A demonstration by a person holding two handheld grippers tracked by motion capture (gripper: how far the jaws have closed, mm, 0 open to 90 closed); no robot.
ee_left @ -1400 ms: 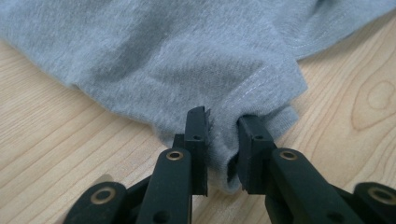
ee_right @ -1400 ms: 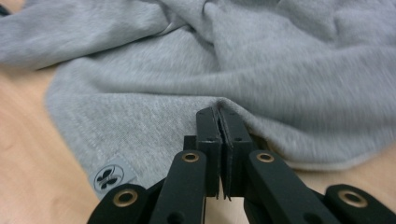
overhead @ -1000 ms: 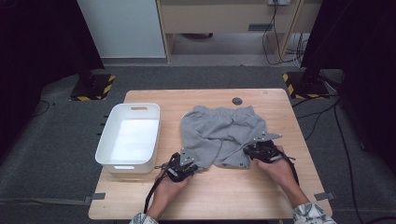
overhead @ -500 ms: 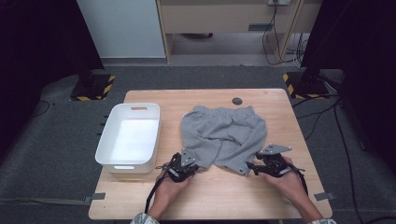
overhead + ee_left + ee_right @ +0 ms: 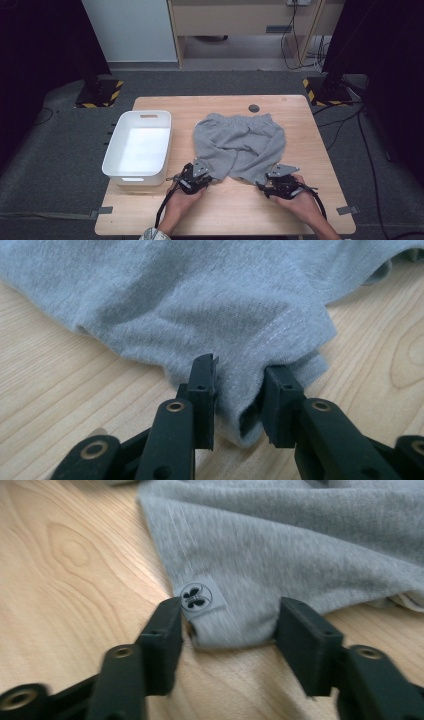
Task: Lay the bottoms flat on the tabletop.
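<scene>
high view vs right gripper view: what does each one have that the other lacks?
High view alone: the white bin, the left hand-held gripper at the other leg hem, and the full shorts outline. Right gripper view alone: a small butterfly patch on the hem. Shared: grey shorts, wooden table, and the right hand-held gripper with its jaws around a hem corner.

a white bin (image 5: 137,150) and perhaps a dark cap (image 5: 254,108) on the table (image 5: 310,145).

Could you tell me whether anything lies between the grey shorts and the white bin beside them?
Nothing visible does. The grey shorts lie spread on the table, and just bare wood separates them from the white bin at the left. The left gripper sits at the hem nearest the bin.
</scene>
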